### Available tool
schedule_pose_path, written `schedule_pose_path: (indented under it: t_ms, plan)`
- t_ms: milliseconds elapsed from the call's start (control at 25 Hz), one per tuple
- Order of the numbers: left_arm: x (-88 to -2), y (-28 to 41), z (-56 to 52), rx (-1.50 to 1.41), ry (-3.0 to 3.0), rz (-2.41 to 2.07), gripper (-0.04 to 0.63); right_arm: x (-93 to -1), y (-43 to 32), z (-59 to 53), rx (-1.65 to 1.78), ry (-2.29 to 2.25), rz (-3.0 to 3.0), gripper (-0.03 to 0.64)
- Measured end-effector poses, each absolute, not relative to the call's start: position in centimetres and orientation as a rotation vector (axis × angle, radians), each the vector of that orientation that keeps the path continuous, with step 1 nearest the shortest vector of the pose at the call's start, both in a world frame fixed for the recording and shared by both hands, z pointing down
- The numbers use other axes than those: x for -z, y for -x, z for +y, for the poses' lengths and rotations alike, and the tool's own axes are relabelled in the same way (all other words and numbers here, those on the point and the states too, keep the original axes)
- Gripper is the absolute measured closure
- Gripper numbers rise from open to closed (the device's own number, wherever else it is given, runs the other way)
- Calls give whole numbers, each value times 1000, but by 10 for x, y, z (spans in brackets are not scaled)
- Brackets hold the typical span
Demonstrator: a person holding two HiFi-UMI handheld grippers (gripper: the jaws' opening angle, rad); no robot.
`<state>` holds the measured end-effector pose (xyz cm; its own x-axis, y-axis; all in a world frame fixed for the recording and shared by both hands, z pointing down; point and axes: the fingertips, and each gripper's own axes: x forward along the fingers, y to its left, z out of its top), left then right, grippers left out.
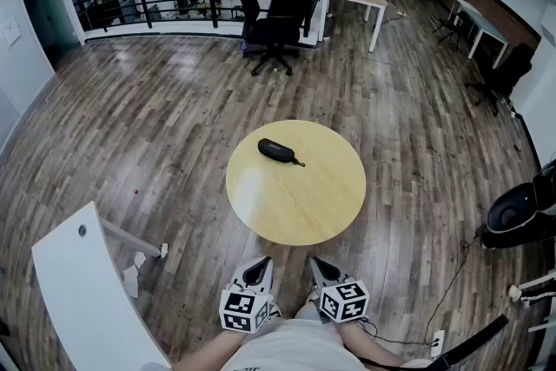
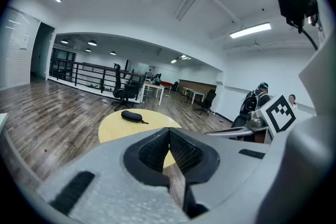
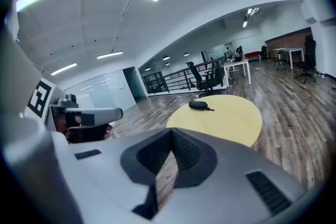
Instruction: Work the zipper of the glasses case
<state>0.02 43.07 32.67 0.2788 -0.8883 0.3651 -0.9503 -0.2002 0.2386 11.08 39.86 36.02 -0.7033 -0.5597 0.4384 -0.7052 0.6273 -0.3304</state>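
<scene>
Two hand-held grippers are held low and close to the body at 6 o'clock of the one round desk (image 1: 304, 208). They sit side by side, tips pointed toward 12 o'clock and short of the near rim. The jaws of the left hand-held gripper (image 1: 260, 263) are seen pressed together at the tips, with nothing between them. The jaws of the right hand-held gripper (image 1: 318, 263) are closed likewise and hold nothing.

One black glasses case (image 1: 276, 149) is counted, lying flat toward 11 o'clock from the desk's centre and well apart from both grippers. Its zipper pull (image 1: 300, 162) trails toward 4 o'clock.

Open desk top lies between the case and the near rim. Plank floor (image 1: 174, 117) is seen all round the desk. A white panel (image 1: 82, 291) stands at 8 o'clock and a dark seat (image 1: 521, 217) at 3 o'clock, both apart from the rim.
</scene>
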Motion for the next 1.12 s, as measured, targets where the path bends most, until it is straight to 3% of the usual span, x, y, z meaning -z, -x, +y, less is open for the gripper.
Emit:
schedule_pose_path:
  t_ms: [440,1120]
  plan:
    - [-347,48,374,-179,-2103,-1651,589,-385,-71,339,-756,-1016,-2536,618]
    - [-335,84,150,-306,-2091,-1729,589,-392,-6,109,-731,-745,-2623,618]
